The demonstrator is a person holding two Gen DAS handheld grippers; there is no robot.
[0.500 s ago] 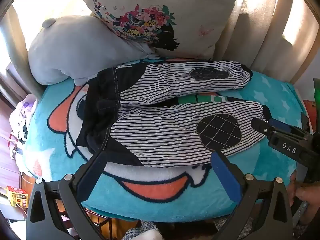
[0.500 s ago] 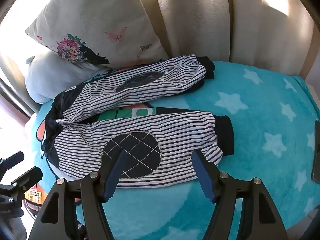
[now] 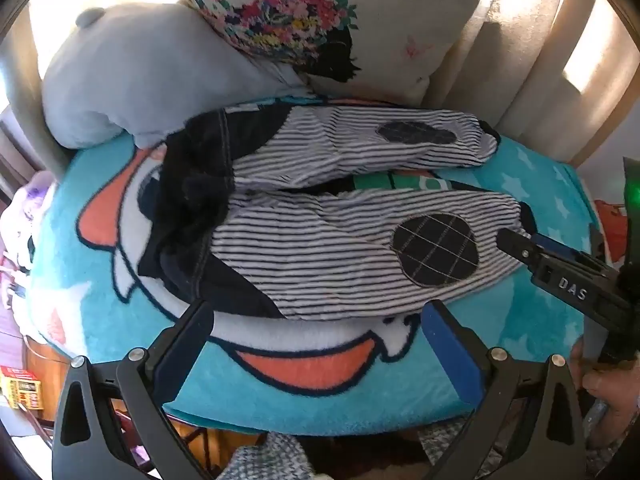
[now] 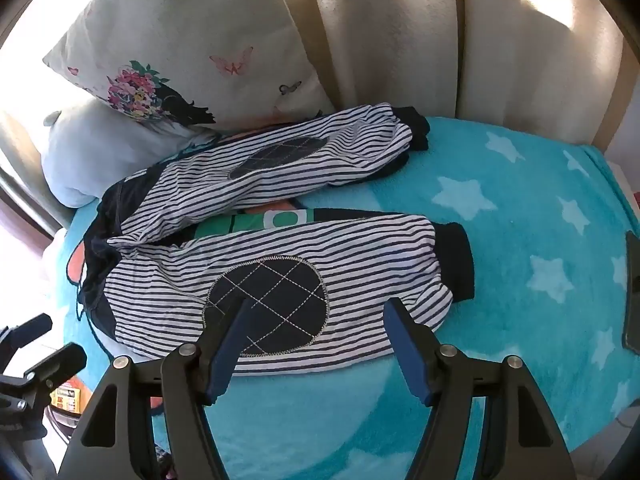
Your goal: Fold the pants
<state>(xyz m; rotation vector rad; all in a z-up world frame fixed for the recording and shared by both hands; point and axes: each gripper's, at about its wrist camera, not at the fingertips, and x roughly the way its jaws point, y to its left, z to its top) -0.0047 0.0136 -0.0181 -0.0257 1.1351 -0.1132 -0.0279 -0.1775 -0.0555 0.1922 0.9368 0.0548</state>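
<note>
The left claw is spread wide with nothing between its blue pads, hanging over the near edge of the blanket just short of the pants. The right claw is also spread, less widely, and pinches nothing; its tips hover over the near leg, the left pad in front of the quilted knee patch, the right one over the stripes beside it. Whether the tips touch the cloth cannot be told.

The blanket is turquoise with white stars and a large cartoon print in white, orange and dark blue, and it covers a round cushioned seat with a beige padded back.

The pants lie flat on it, spread open, with the waist to the left in both views and the two legs running to the right. They are black-and-white striped with a dark waist section that is bunched and rumpled, dark cuffs and a dark oval patch on each knee. The far leg lies against the seat back; the near leg runs along the front. A green strip of the blanket's print shows in the gap between the legs.

A cream pillow with flowers and butterflies leans on the back at the left, resting on a pale blue cushion that touches the waist end.

A dark flat object lies at the blanket's right edge.
</note>
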